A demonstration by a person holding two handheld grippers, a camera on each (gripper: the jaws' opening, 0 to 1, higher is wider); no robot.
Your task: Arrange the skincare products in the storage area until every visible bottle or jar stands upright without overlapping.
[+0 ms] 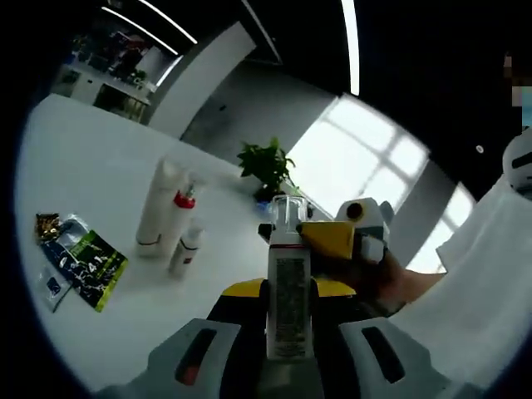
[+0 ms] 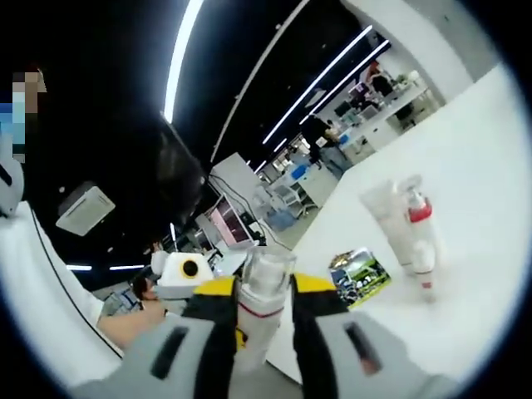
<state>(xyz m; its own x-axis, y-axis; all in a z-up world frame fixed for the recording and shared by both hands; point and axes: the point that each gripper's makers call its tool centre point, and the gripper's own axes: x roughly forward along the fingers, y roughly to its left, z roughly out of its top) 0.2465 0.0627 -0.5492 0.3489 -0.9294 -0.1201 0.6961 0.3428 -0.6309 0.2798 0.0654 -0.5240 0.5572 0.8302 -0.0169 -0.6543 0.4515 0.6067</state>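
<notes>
Here the left gripper (image 1: 287, 353) was clamped on a white bottle (image 1: 288, 283) with a clear cap, its two grey jaws pressed against the lower body of the bottle, which rose straight up between them in the left gripper view. The right gripper (image 1: 345, 237), yellow and white, came into that view from the right and sat against the bottle's neck and cap; a hand (image 1: 391, 278) and a white sleeve (image 1: 482, 291) showed behind it. In the right gripper view, the right gripper (image 2: 262, 332) was closed on the same bottle (image 2: 259, 312) just below its clear cap, with the yellow jaw pads tight on either side. The bottle was thus held off the white table (image 1: 91, 166) between both tools.

Well apart from it on the table stood a tall white tube (image 1: 158, 208), a bottle with a red collar and pump (image 1: 179, 220) touching it, and a small white bottle (image 1: 187, 249) just beside them. Near these lay green and dark sachets (image 1: 87, 262), flat on the surface. A potted green plant (image 1: 268, 166) stood at the table's far edge.
</notes>
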